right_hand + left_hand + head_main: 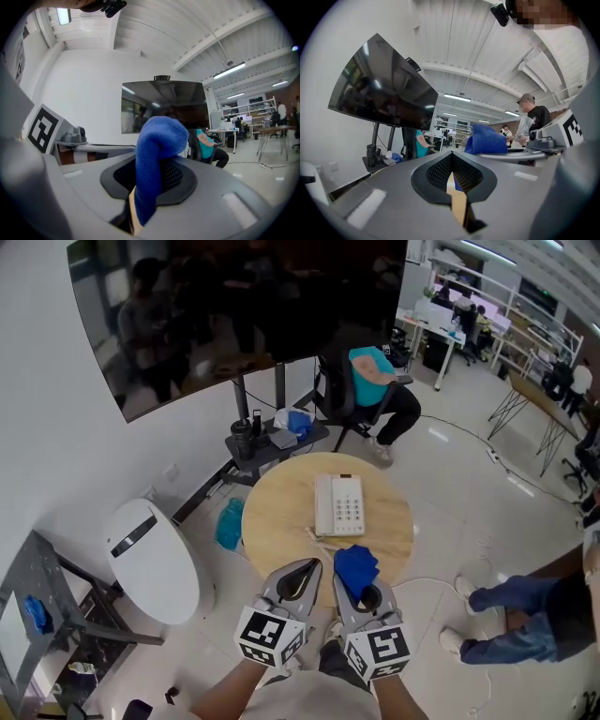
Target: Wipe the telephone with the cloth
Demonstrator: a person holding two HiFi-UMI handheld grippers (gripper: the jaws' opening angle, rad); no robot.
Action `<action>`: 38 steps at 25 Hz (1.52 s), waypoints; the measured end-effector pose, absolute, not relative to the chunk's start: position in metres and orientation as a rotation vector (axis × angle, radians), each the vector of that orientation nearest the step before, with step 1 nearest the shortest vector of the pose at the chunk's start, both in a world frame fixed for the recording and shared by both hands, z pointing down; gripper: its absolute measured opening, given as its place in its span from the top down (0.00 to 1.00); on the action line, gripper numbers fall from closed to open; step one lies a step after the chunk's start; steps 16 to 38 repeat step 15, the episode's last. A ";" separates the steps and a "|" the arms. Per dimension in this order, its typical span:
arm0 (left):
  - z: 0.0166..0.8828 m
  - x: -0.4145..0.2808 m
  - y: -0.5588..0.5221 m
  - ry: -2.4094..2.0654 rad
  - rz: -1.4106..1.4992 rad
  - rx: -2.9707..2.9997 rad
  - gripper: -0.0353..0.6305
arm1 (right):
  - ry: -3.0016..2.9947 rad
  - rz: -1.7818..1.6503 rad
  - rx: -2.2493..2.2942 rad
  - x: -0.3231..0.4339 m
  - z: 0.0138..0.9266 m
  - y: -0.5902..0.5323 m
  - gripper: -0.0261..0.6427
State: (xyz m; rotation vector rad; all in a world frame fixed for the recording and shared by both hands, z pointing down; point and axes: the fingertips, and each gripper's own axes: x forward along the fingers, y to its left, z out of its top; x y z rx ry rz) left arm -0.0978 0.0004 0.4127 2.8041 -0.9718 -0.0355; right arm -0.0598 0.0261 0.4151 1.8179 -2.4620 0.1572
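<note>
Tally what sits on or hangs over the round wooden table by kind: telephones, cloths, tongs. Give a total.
telephone: 1
blue cloth: 1
tongs: 2 (left tongs, shut and empty; right tongs, shut on the blue cloth)
Total: 4

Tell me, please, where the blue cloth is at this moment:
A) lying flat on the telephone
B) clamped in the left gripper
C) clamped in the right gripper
C: the right gripper view shows the cloth pinched between the jaws of the right gripper, while the left gripper is shut on nothing and the telephone lies uncovered on the table.
</note>
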 end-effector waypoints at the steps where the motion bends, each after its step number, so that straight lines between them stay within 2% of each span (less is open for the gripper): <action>1: 0.413 -0.097 0.003 -0.967 -0.034 2.807 0.95 | -2.455 0.159 1.829 -0.059 0.415 0.028 0.83; 38: 0.407 -0.095 0.024 -0.975 -0.038 2.859 0.95 | -2.395 0.144 1.894 -0.054 0.414 0.049 0.83</action>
